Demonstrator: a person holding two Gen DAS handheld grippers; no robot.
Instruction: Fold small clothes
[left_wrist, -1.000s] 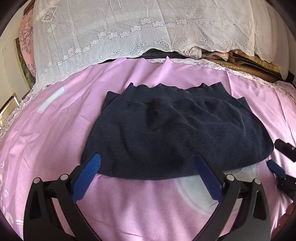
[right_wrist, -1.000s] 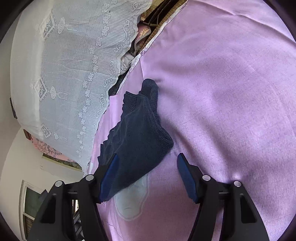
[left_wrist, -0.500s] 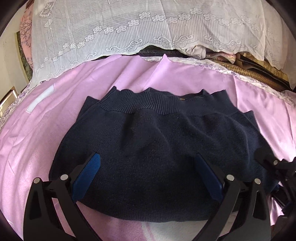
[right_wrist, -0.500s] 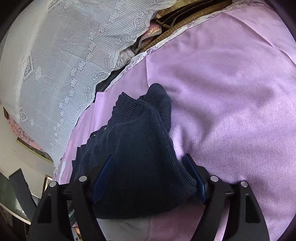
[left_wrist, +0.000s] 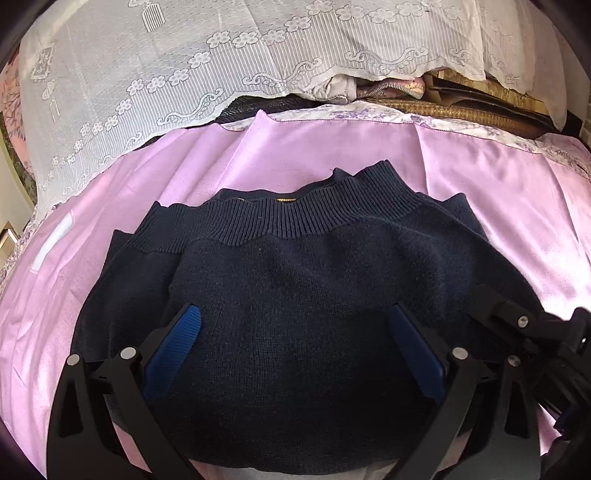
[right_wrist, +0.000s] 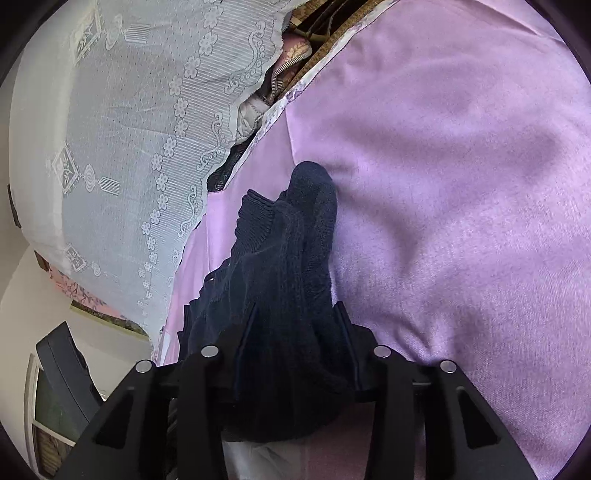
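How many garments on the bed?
1: navy knit garment mid-sheet on the pink bedsheet, under the left gripper, its edge between the right gripper's closing jaws. Others may be hidden.

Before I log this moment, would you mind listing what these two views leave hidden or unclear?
- Left wrist view: the navy knit garment's near hem, behind the left gripper and the picture's bottom edge.
- Left wrist view: the right gripper, cut off at the right edge.
- Right wrist view: whether the closing right gripper's pads press the garment yet; bunched dark knit hides them.
- Both views: items under the lace cloth.
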